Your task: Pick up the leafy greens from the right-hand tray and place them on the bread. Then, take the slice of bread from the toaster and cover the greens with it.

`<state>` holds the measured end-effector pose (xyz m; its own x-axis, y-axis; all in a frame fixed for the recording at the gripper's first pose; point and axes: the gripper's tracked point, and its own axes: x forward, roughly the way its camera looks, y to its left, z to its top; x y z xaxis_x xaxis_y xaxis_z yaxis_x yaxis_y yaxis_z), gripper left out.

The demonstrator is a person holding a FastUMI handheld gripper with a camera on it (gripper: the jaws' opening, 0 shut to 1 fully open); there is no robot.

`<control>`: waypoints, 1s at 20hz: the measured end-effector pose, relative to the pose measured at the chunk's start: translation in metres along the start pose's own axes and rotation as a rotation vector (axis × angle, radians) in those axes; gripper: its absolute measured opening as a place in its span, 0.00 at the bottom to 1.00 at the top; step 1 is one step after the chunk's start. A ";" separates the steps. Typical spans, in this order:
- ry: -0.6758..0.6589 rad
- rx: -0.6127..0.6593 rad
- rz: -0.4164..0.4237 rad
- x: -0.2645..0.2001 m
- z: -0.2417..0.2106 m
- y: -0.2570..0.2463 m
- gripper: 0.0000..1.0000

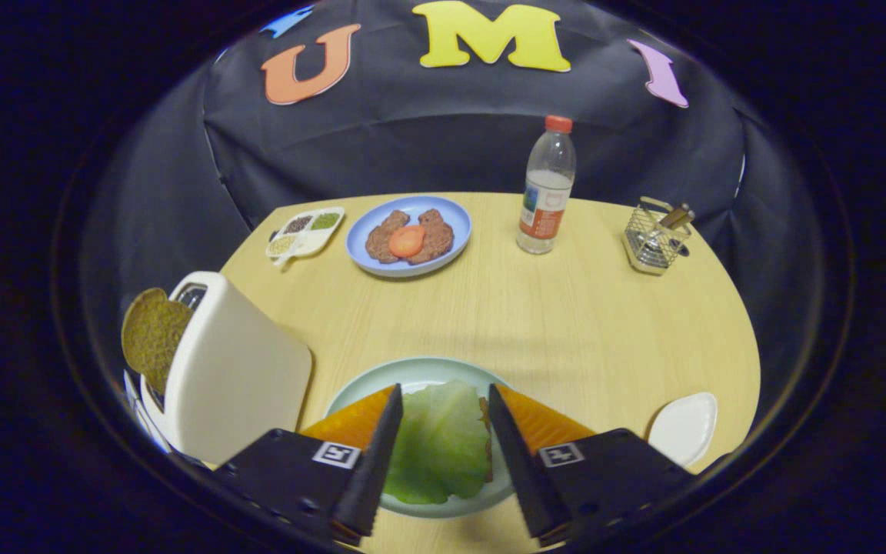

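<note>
gripper (443, 431) spread wide, holding nothing; leafy greens (439, 442) lie between the fingers without touching either, on the pale green plate (412, 373) at bottom centre. a brown bread edge (484, 415) peeks out from under the leaf's right side, so greens look placed. next target, i judge: bread slice (151, 335) standing upright in the white toaster (235, 369), lower left of frame, well left of the fingers, long axis roughly vertical. empty white tray (685, 427) lower right. light wood table (566, 323) open between plate and toaster, room to swing left
</note>
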<state>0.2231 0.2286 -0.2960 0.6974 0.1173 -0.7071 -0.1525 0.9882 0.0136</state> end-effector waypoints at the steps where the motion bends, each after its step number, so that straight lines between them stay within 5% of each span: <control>1: -0.031 0.000 -0.001 -0.014 0.010 0.001 0.74; 3: -0.094 -0.015 -0.003 -0.043 0.027 0.006 0.90; 12: -0.329 -0.063 -0.004 -0.166 0.066 0.040 0.93; 20: -0.505 -0.106 -0.002 -0.224 0.071 0.089 0.95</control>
<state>0.1032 0.2969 -0.0862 0.9449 0.1742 -0.2772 -0.2028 0.9761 -0.0779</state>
